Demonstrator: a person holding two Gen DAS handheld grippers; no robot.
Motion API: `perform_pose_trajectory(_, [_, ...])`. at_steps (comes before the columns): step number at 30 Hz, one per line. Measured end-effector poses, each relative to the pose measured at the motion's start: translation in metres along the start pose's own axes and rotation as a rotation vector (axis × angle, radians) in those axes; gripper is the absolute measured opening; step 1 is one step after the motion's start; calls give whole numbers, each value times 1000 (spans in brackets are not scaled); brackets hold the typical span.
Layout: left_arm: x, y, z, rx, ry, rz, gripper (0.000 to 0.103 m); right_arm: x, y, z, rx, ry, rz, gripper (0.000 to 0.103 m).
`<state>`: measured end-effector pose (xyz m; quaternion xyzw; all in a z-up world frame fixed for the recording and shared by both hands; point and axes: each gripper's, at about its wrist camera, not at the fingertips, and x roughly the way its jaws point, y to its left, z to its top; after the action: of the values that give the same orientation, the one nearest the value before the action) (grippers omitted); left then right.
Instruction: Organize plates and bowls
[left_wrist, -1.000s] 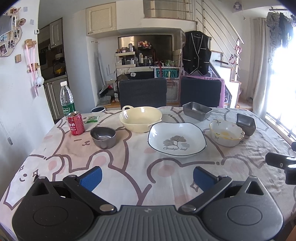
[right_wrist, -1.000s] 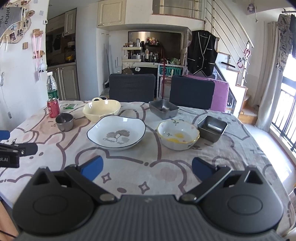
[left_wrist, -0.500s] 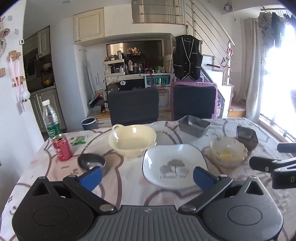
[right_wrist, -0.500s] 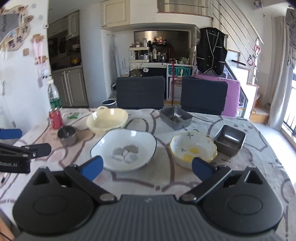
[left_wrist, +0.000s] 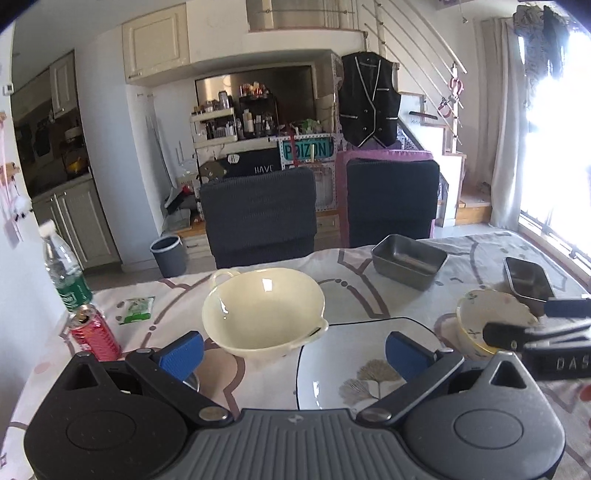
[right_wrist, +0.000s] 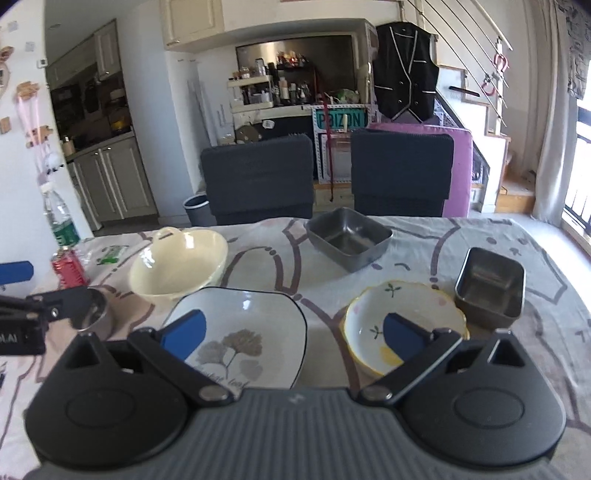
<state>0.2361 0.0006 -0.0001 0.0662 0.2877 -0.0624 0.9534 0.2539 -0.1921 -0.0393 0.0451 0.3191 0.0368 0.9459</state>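
The approach step is judged in hand: both grippers, left gripper (left_wrist: 291, 349) and right gripper (right_wrist: 293, 332), are held spread and empty. Next, the yellow-rimmed floral bowl (right_wrist: 404, 317), at 1 o'clock of the right gripper, is likely to be grasped.

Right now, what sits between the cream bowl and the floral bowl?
The white leaf-print plate fills most of that stretch between the cream bowl and the floral bowl, clearest in the right wrist view.
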Motion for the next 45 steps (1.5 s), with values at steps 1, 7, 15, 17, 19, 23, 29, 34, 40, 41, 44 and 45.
perform_pose_trajectory(1, [10,3,0,-7,11,-9,103,8,0,0,2,6,-3,103])
perform_pose_trajectory(7, [61,16,-7,-45,83,-54,103,57,-3,-10,-19,94,-29,103])
perform_pose_trajectory(15, [114,29,-22,-79,258,-109,103,95,-28,-11,150,210,60,101])
perform_pose_trajectory(17, [122,37,-25,-120,281,-139,98,103,-38,-11,240,248,97,90])
perform_pose_trajectory(19, [130,42,-27,-156,301,-155,91,110,-44,-13,291,283,115,72])
perform_pose_trajectory(23, [143,50,-31,-242,337,-207,66,129,-51,-20,349,339,146,58])
perform_pose_trajectory(29, [155,56,-36,-302,356,-227,39,143,-53,-26,378,352,139,35])
perform_pose_trajectory(34, [164,55,-38,-310,370,-235,22,153,-55,-28,386,353,152,21])
perform_pose_trajectory(40, [165,50,-38,-290,361,-254,11,167,-59,-30,391,352,177,12])
perform_pose_trajectory(41, [164,48,-39,-275,359,-251,11,168,-58,-30,377,353,177,12])
perform_pose_trajectory(44, [160,46,-41,-262,369,-256,11,166,-53,-30,303,356,175,12])
perform_pose_trajectory(45, [158,46,-42,-264,373,-261,11,165,-54,-30,300,360,177,12])
